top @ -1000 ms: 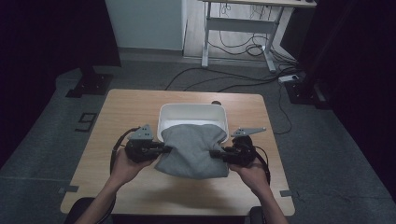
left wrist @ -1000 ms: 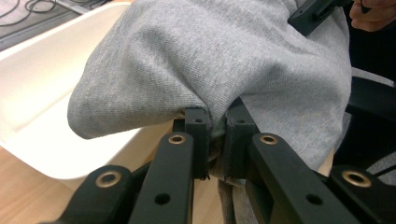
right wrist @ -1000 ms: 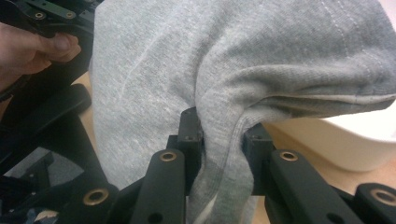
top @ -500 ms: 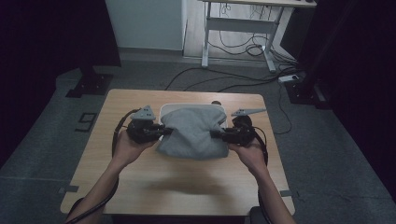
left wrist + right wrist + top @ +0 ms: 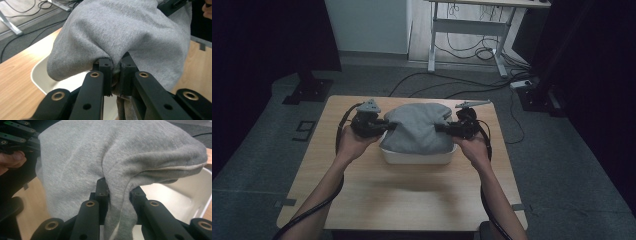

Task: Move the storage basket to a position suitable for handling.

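A folded grey sweatshirt (image 5: pixel 419 129) hangs between my two grippers, right above a white plastic bin (image 5: pixel 418 156) that it mostly hides. My left gripper (image 5: pixel 385 126) is shut on the cloth's left edge, and the left gripper view has the grey sweatshirt (image 5: pixel 125 37) bunched between the black jaws of the left gripper (image 5: pixel 115 72). At the right edge my right gripper (image 5: pixel 441 128) is shut on the cloth too. In the right gripper view, a thick fold of the sweatshirt (image 5: pixel 110 157) is pinched in the right gripper (image 5: pixel 119 192), with the white bin (image 5: pixel 192 192) below.
The wooden table (image 5: pixel 412 200) has free room in front of the bin and a narrow strip at each side. Beyond it lie floor cables (image 5: pixel 437 90) and a desk frame (image 5: pixel 467 30). A black stand base (image 5: pixel 307 90) sits on the floor at the left.
Both grippers have carried the sweatshirt away from the person, from the near side of the bin to over it. The bin's open top, seen earlier, is now covered by the cloth.
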Demonstrator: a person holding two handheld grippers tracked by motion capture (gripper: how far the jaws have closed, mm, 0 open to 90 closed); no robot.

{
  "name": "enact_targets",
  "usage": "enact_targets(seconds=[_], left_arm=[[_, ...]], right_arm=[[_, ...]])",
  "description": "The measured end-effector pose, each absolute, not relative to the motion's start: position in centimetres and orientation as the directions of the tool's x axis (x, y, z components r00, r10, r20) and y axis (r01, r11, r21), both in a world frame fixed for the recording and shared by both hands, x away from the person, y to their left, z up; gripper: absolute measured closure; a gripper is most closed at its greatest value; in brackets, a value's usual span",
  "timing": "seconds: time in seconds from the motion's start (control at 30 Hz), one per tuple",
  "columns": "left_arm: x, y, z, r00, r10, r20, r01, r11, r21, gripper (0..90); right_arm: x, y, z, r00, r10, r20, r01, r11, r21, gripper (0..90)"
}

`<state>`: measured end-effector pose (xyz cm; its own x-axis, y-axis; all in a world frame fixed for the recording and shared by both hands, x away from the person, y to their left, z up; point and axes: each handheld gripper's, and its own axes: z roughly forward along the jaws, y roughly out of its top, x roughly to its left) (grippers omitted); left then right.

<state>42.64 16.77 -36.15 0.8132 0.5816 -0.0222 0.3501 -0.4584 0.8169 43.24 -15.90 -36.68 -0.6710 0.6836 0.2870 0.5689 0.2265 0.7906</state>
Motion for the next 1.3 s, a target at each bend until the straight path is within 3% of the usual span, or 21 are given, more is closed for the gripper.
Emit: enact_targets(seconds=[0.67,1.07,1.3], left_arm=[[47.0,16.3,-38.2,0.777,0.628,-0.033,0.404,-0.459,0.791,82.4],[49.1,15.8,-43.0,0.754,0.656,-0.042,0.48,-0.506,0.716,82.1],[49.2,15.2,-44.3,0.757,0.653,-0.004,0.486,-0.559,0.672,81.4]], right_arm=[[47.6,-15.3,-38.3,-0.626,0.731,0.272,0.588,0.214,0.78,74.9],[49.6,-14.8,-43.4,-0.592,0.75,0.296,0.65,0.227,0.726,74.7],[50.0,-14.6,-45.7,-0.579,0.758,0.3,0.678,0.244,0.693,73.7]])
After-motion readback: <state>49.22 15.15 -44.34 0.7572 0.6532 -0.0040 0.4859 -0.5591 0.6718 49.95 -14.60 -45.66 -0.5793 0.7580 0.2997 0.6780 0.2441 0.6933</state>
